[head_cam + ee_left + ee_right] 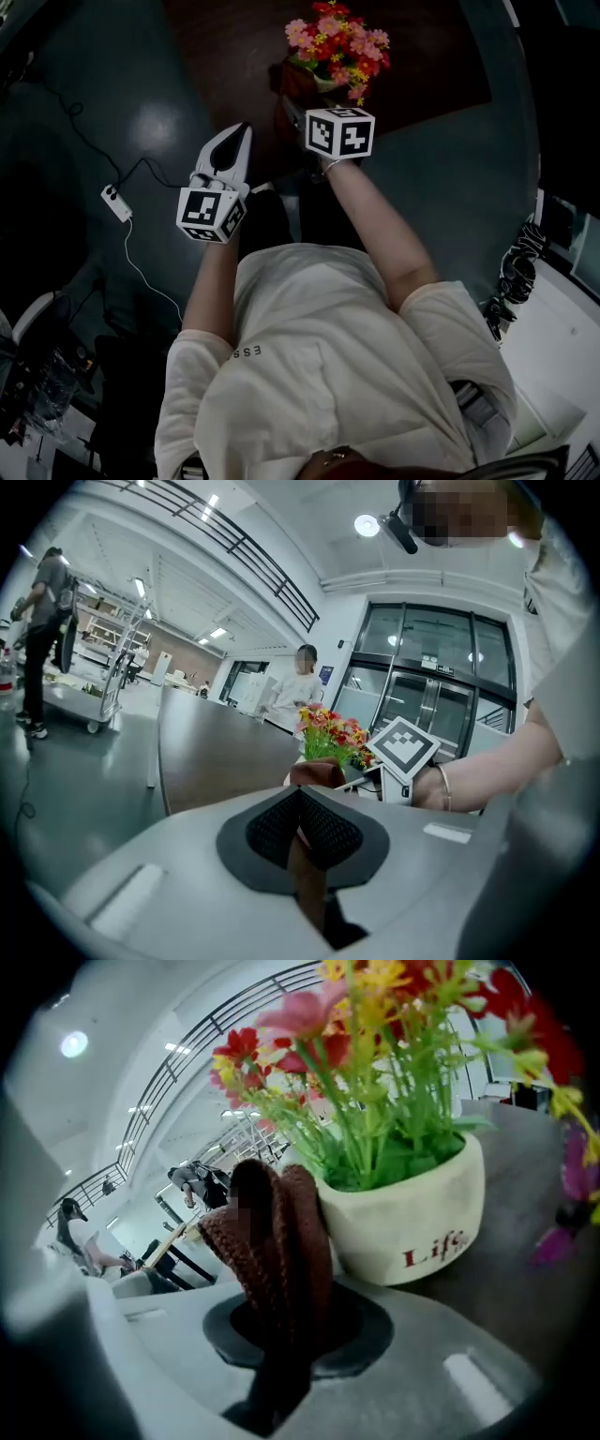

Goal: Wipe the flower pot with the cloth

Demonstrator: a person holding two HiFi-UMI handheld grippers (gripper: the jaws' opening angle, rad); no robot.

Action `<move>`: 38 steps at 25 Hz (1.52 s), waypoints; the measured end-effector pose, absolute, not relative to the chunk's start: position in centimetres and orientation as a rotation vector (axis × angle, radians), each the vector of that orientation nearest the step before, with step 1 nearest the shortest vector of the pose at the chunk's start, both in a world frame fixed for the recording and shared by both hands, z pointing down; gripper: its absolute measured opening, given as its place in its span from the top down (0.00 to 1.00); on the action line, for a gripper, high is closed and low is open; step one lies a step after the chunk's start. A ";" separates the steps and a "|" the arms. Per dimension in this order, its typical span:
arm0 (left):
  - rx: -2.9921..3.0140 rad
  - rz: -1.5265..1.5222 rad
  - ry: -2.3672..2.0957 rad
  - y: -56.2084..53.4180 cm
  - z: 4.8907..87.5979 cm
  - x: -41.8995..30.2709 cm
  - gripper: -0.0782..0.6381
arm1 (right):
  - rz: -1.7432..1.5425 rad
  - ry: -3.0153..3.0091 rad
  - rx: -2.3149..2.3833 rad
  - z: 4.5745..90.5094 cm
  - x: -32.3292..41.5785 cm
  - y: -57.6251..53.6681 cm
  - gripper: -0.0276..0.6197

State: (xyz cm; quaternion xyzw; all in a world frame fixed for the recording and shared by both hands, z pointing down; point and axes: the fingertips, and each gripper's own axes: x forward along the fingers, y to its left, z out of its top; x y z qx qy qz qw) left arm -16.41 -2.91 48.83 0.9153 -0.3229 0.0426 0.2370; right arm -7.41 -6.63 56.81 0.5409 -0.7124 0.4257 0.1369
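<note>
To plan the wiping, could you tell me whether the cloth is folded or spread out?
Folded: the brown cloth rises bunched between the jaws of the right gripper.

The flower pot bears red lettering that reads "Life", its last letter blurred. The person's shirt shows "ESS".

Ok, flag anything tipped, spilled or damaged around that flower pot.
Nothing stands out. The flower pot stands upright on the table, its visible side unbroken, nothing spilled around it; the cloth looks whole.
</note>
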 end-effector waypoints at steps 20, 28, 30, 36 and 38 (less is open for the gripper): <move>2.582 0.237 -0.994 -2.8 48.0 -10.7 0.87 | 1.202 -2.050 1.409 57.1 -0.5 -0.5 0.89; 2.776 0.393 -0.800 -4.4 49.5 -6.8 0.53 | 1.045 -1.903 1.429 57.2 9.3 2.8 0.89; 2.812 0.385 -0.772 -5.2 49.7 -5.8 0.47 | 1.050 -1.864 1.480 57.2 12.2 2.4 0.89; 2.837 0.507 -0.695 -7.2 52.2 -2.2 0.08 | 1.047 -1.854 1.529 56.9 17.2 -0.3 0.89; 2.828 0.563 -0.664 -8.1 53.4 -1.8 0.02 | 1.034 -1.868 1.505 57.0 17.5 -1.5 0.89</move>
